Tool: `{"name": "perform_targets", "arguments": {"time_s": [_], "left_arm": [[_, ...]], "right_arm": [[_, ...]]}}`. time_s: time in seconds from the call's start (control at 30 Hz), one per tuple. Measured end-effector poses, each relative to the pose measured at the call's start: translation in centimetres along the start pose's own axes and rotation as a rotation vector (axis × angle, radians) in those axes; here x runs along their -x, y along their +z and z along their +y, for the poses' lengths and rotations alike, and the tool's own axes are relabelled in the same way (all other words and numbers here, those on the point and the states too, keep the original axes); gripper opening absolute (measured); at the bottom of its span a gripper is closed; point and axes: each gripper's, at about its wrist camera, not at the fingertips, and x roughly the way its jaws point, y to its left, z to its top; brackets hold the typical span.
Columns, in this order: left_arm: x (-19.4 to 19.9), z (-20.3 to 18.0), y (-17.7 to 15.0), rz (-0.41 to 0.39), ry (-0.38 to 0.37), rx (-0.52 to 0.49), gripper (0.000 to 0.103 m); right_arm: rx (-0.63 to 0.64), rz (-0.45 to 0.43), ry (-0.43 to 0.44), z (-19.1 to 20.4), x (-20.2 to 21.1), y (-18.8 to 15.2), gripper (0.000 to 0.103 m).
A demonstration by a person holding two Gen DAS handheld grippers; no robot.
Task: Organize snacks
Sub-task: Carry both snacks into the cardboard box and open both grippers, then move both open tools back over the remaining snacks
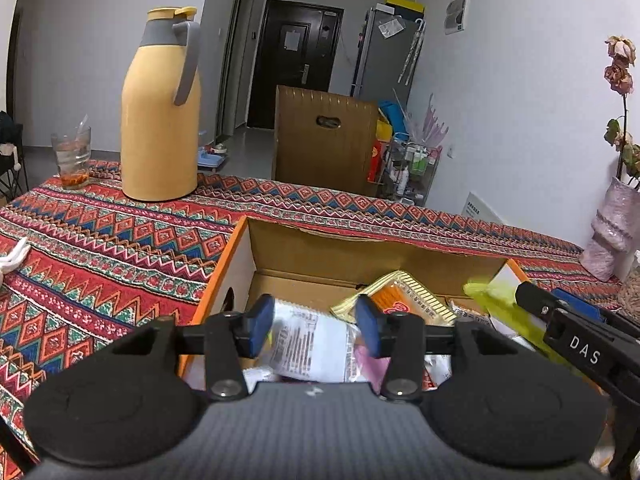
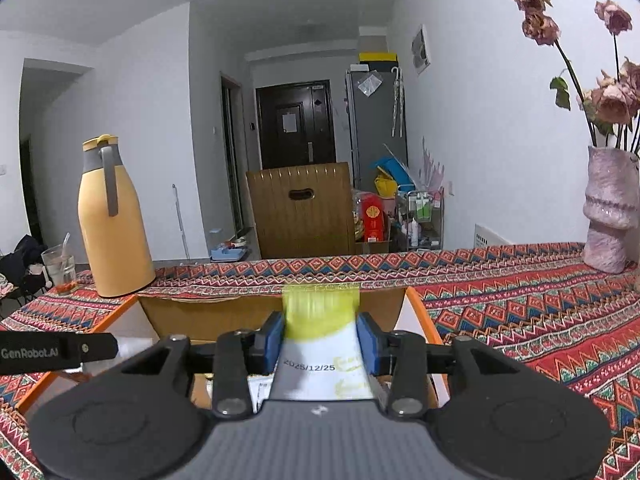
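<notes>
An open cardboard box (image 1: 320, 252) with orange sides sits on the patterned tablecloth and holds several snack packets. My left gripper (image 1: 316, 322) is open above the box, with a white printed packet (image 1: 308, 344) below its blue pads, not gripped. An orange and yellow packet (image 1: 404, 298) lies behind it. My right gripper (image 2: 320, 338) is shut on a yellow-green and white snack packet (image 2: 320, 328) and holds it over the box (image 2: 224, 312). That packet and the right gripper also show at the right of the left wrist view (image 1: 500, 300).
A yellow thermos jug (image 1: 160, 120) and a glass (image 1: 74, 158) stand at the table's far left. A pink vase with dried roses (image 2: 608, 216) stands at the far right. A wooden chair (image 2: 300, 208) is behind the table.
</notes>
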Motion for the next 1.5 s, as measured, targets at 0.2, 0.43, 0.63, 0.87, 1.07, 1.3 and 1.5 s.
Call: {"name": "perform_targets", "arguments": {"time_s": [0.2,0.43,0.63,0.87,1.07,1.3,1.5], "left_arm": [[1.0,0.2,-0.2,-0.034,0.015,0.007,0.097],[1.9,0.2,-0.1,-0.07,0.05,0.004,0.103],[2.2,0.3,0.0,-0.074,0.047,0.006,0.103],[2.6,0.1,0.0,-0.081,0.045,0.002,0.103],[4.0,-0.3,0.7,-0.099,0.046,-0.002,0.103],[5.8,0.1,0.4,-0.075,0.055,-0.014,0.103],[8.0,1.4,-0.7,-0.05,0.059,-0.017,0.103]], "right_arm": [[-0.02,-0.034,-0.009,-0.4,1.3,-0.1,0.094],[-0.064,-0.011,-0.023,-1.0,1.5,-0.1,0.103],[-0.072,-0.003,-0.023,-1.1,1.5,-0.3,0.103],[-0.073,-0.002,-0.024,-1.1,1.8,-0.1,0.103],[-0.068,-0.018,-0.019,-0.9,3.1,0.7,0.103],[-0.052,-0.022,-0.011,-0.4,5.7,0.8,0.103],[-0.036,0.001,0.002,0.5,8.2,-0.1,0.103]]}}
